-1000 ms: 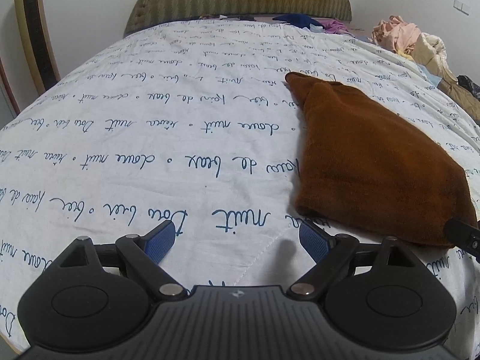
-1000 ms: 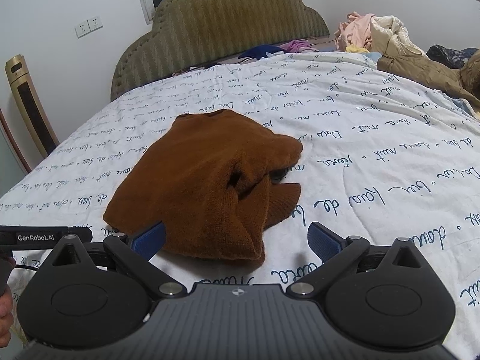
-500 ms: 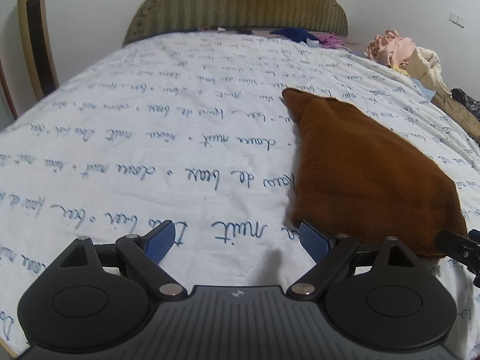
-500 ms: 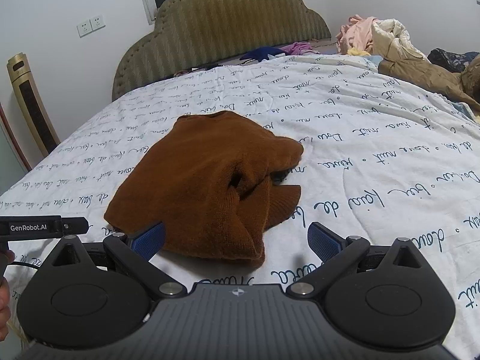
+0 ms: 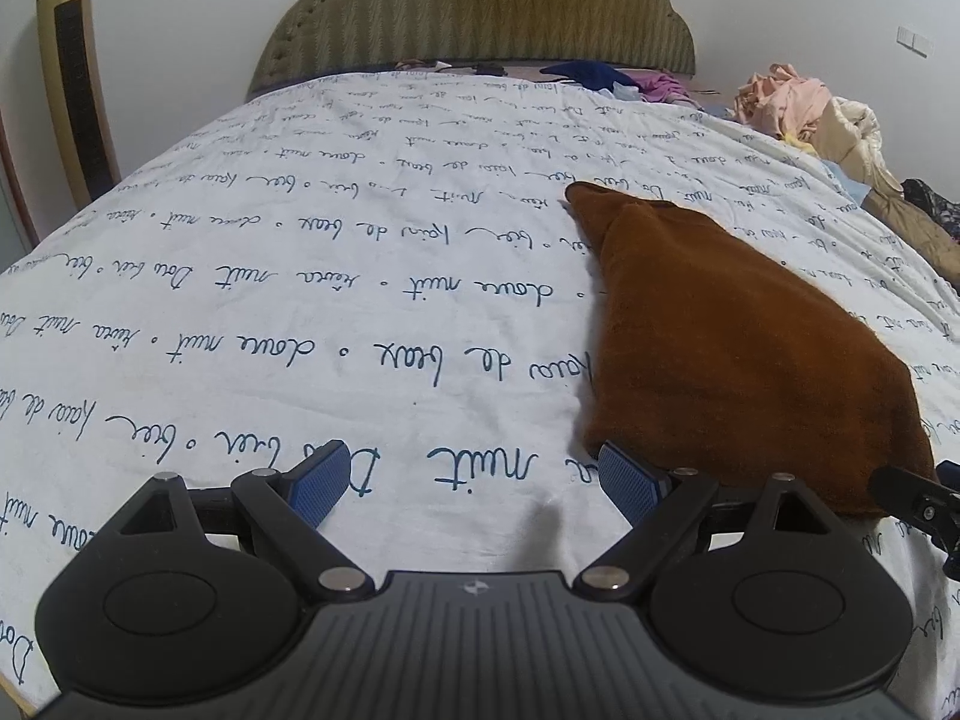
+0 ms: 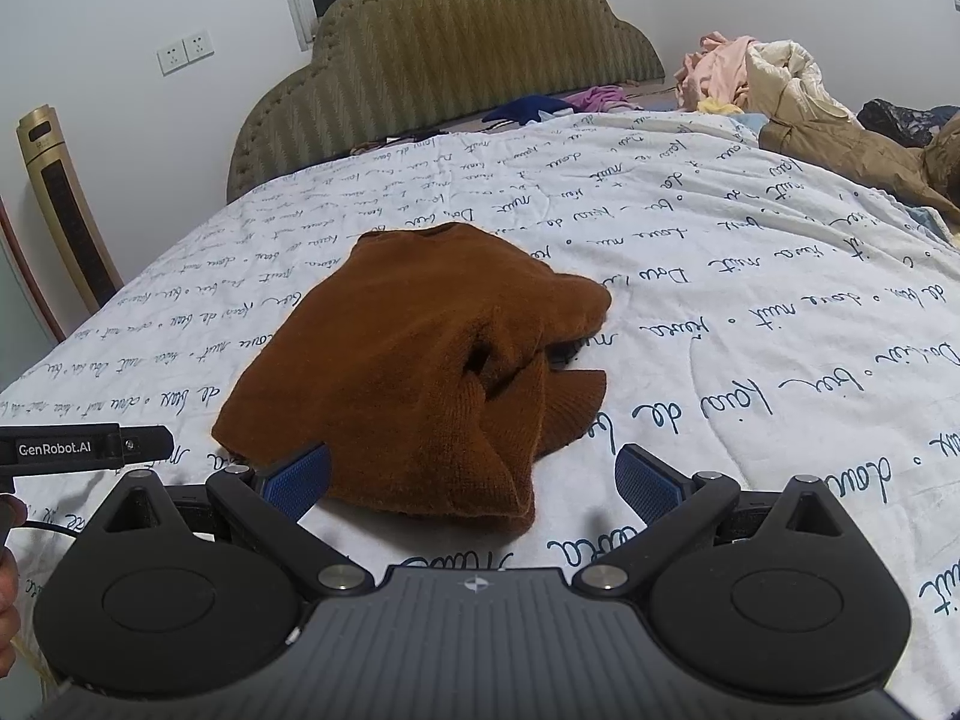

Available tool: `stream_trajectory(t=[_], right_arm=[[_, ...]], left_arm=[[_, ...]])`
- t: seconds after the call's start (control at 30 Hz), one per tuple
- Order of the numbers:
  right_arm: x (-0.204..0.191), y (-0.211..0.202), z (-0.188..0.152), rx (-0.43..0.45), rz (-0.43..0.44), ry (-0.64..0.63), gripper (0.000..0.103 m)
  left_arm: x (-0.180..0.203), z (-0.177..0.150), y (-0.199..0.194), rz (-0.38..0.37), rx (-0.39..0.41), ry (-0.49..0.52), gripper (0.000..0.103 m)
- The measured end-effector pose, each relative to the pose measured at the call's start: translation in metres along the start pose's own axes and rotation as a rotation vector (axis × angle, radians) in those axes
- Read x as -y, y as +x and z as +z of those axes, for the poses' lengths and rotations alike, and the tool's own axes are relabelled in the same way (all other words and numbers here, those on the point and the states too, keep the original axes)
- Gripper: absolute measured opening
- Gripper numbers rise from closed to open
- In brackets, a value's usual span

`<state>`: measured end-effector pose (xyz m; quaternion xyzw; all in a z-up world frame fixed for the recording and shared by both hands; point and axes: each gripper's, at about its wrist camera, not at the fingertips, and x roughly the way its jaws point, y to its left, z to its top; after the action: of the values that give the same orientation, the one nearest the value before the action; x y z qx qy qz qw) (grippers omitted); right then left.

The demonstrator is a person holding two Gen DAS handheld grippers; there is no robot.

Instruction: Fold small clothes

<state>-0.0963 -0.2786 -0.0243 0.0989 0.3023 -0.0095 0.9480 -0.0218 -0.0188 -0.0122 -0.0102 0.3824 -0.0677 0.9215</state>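
A small brown knit sweater [image 6: 420, 360] lies folded in a rough bundle on the white bedspread [image 6: 750, 300] with blue script. In the left wrist view the sweater [image 5: 720, 348] lies to the right of centre. My left gripper [image 5: 474, 480] is open and empty, low over the bedspread, its right finger at the sweater's near left corner. My right gripper [image 6: 474, 480] is open and empty, its jaws on either side of the sweater's near edge. The left gripper's body [image 6: 84, 450] shows at the left edge of the right wrist view.
A padded olive headboard [image 6: 456, 54] stands at the far end of the bed. A pile of loose clothes [image 6: 780, 84] lies at the far right, with blue and pink garments [image 6: 552, 105] by the headboard. A gold tower fan [image 5: 78, 78] stands left of the bed.
The left gripper has dipped forward and its right finger has come up to the sweater's near left corner. The right gripper has barely moved. Both stay open.
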Motion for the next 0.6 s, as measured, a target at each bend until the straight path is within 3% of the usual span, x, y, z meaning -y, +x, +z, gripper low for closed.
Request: stream_trajectory(t=[0.5,0.57,0.6], right_arm=[[-0.0001,-0.0003,-0.0004,0.002,0.003,0.001,0.100],[-0.0004,-0.0007,-0.0004,0.003,0.003,-0.001,0.100],[-0.0010,-0.0006,-0.0005,0.005,0.002,0.000,0.100]], left_arm=[[-0.0003,0.0006,-0.0033,0.019,0.034,0.018,0.089],[-0.0008,0.0010,-0.0034,0.019,0.031,0.017,0.073],[-0.0015,0.0012,-0.0028,0.015,0.027,0.012,0.073]])
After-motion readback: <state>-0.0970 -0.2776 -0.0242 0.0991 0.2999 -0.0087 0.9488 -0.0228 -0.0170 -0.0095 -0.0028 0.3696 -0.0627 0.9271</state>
